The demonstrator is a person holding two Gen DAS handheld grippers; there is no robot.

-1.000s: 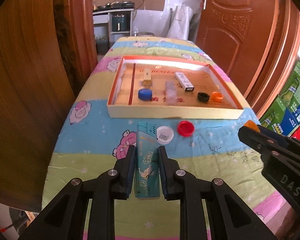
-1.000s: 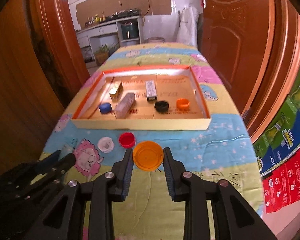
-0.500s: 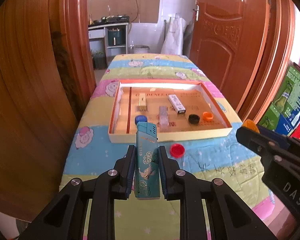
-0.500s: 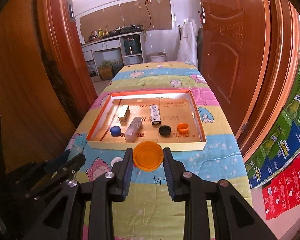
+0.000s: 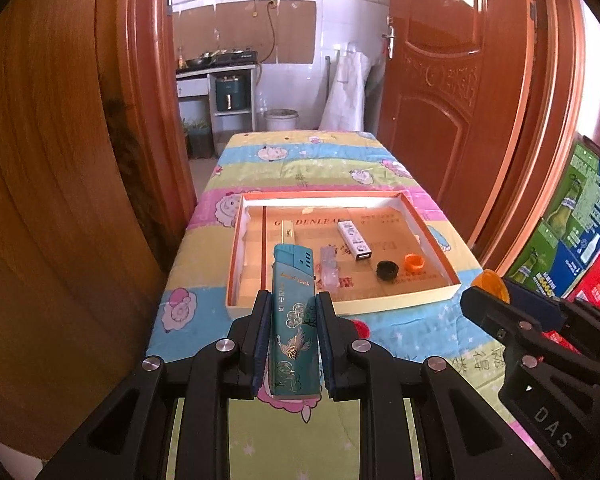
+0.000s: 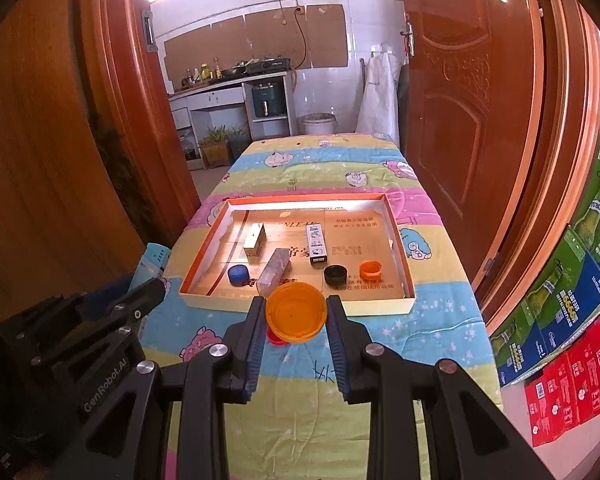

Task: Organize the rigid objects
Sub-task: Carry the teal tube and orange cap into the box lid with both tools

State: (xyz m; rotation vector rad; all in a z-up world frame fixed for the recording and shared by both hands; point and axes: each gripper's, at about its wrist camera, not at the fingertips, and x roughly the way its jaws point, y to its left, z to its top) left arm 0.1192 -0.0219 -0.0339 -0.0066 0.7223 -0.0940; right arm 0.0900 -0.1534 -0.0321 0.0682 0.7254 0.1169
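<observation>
A: What are the two tools holding?

B: The left gripper (image 5: 291, 336) is clamped on a teal lighter (image 5: 293, 320), its long axis running along the fingers. The right gripper (image 6: 296, 322) is squeezed on an orange lid (image 6: 296, 312) held by its rim, hollow side toward the camera. Both are up off the quilted table (image 6: 440, 320).

A: And the goal?

B: Most likely the shallow box (image 6: 405, 305) at 12 o'clock from both tools. It already holds a blue cap (image 6: 238, 274), a black cap (image 6: 335, 274), a small orange cap (image 6: 370, 269), a white stick (image 6: 316, 243) and a clear case (image 6: 274, 270).

A: How to set these down well?

B: Carry each over the near wall before lowering, so nothing clips the rim. Aim the lighter for bare floor at 11 o'clock (left of the clear case looks free), the lid at 1 o'clock beyond the caps. Let go only once each thing rests flat. A red cap (image 6: 276, 338) is still on the table for later.
</observation>
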